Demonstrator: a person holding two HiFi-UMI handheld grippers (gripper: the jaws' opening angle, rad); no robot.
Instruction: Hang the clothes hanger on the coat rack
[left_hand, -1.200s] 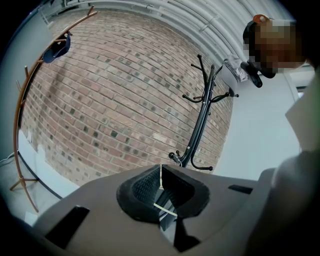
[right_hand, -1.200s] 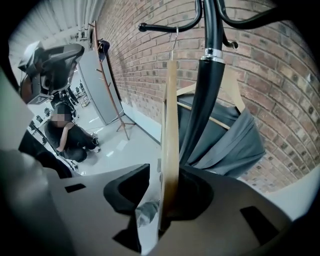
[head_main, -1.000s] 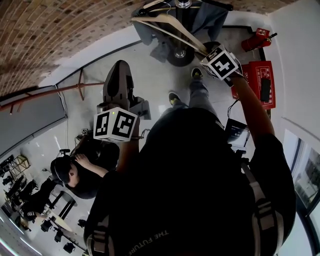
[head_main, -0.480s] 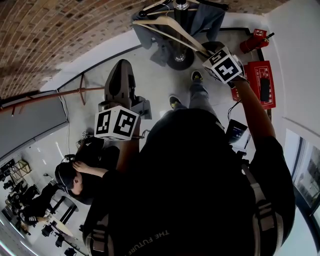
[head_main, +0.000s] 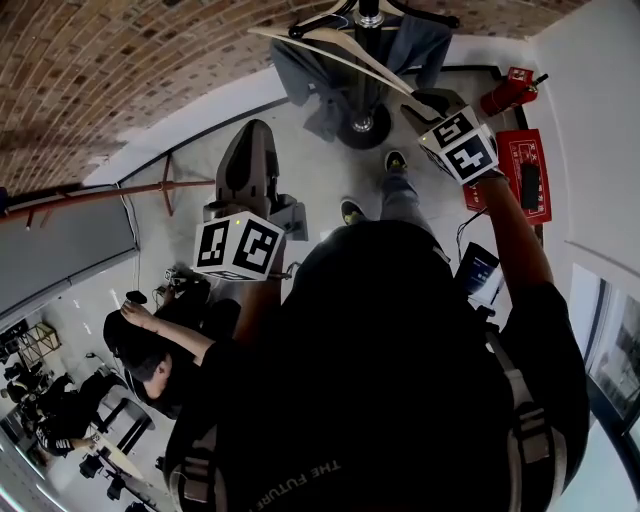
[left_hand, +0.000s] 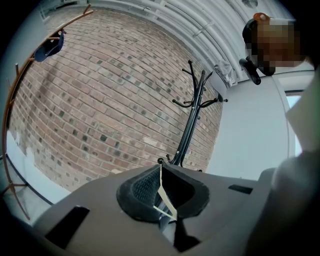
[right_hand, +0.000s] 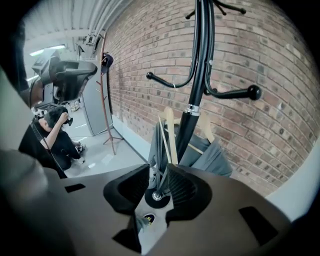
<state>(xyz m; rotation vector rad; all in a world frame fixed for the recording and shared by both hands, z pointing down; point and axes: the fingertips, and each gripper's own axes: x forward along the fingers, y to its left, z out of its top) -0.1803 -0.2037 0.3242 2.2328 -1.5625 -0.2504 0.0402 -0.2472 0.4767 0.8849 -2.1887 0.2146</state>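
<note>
A pale wooden clothes hanger (head_main: 350, 55) slants beside the top of the black coat rack (head_main: 368, 15). My right gripper (right_hand: 159, 172) is shut on its lower end, and its marker cube (head_main: 462, 145) sits right of the rack. In the right gripper view the hanger (right_hand: 170, 135) rises edge-on from the jaws, just left of the rack pole (right_hand: 200, 75). A grey garment (right_hand: 212, 157) hangs on the rack. My left gripper (left_hand: 160, 172) is shut on nothing, its cube (head_main: 240, 245) held low at the left. It faces the coat rack (left_hand: 192, 117) from a distance.
The rack's round base (head_main: 362, 125) stands on the floor by the brick wall (head_main: 120, 70). A red fire extinguisher (head_main: 505, 92) and red box (head_main: 527, 180) lie at the right. A grey seat (head_main: 250, 165), a brown rack (head_main: 150, 185) and a crouching person (head_main: 150, 350) are at the left.
My right gripper has carried the hanger slightly right and nearer the rack top. The left gripper barely moved. The crouching person has raised an arm.
</note>
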